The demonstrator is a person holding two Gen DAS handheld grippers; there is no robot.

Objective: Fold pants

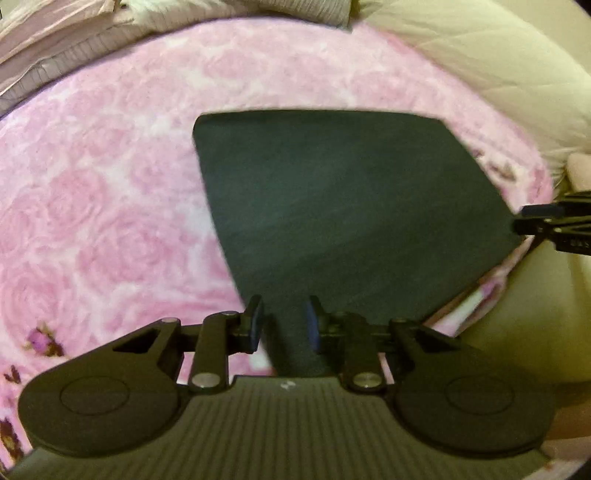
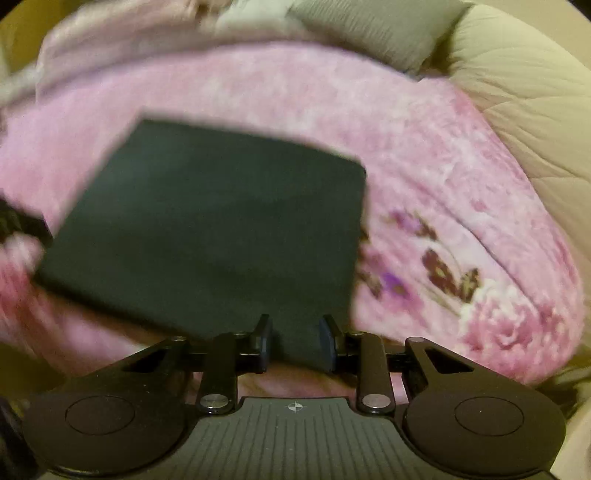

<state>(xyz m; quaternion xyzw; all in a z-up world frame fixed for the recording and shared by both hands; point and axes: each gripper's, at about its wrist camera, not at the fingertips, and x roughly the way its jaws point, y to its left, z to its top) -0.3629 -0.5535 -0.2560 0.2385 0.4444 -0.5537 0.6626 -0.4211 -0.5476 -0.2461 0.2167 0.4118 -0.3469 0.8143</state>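
Note:
The dark grey-green pants [image 1: 351,203] are folded into a flat panel that stretches over a pink rose-patterned blanket [image 1: 110,184]. My left gripper [image 1: 283,328] is shut on the panel's near corner, with a strip of fabric running down between its blue pads. The right gripper [image 1: 532,219] shows at the right edge of the left wrist view, at another corner of the panel. In the right wrist view the pants [image 2: 221,229] fill the middle, and my right gripper [image 2: 295,341] is shut on their near edge. A dark blur at that view's left edge is the left gripper [image 2: 26,221].
The pink blanket [image 2: 443,184] covers a bed. A cream quilted duvet [image 1: 480,74] is heaped at the far right. Grey and pale pink pillows [image 2: 369,33] lie along the far edge. The bed drops off at the lower right.

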